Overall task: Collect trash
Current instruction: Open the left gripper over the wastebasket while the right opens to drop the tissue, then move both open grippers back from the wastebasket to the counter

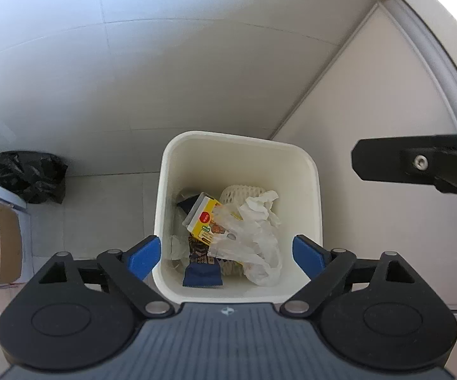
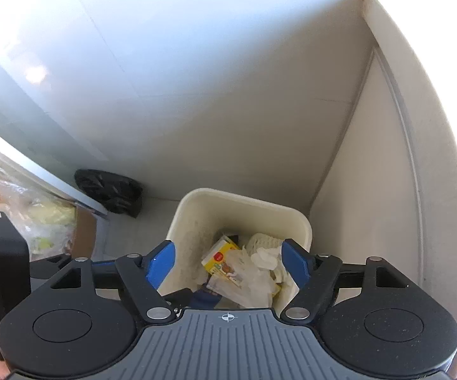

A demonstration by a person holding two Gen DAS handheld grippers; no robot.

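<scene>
A cream square trash bin (image 1: 165, 196) stands on the floor in a corner, seen from above in both wrist views. Inside lie a yellow carton (image 1: 203, 218), a clear plastic bag (image 1: 254, 247), crumpled tissue (image 1: 260, 205), white foam netting (image 1: 238, 191) and a dark blue wrapper (image 1: 201, 272). My left gripper (image 1: 227, 256) hangs open above the bin, nothing between its blue fingers (image 1: 143, 256). My right gripper (image 2: 228, 264) is also open over the bin (image 2: 190, 221), empty, with the carton (image 2: 219, 256) and tissue (image 2: 265, 258) below it.
A black trash bag (image 1: 27, 175) lies on the floor at the left wall. A cardboard box (image 1: 6, 247) with plastic-wrapped items sits at far left under a grey ledge. A white panel (image 1: 371, 158) rises right of the bin. Part of the right gripper (image 1: 418, 164) juts in.
</scene>
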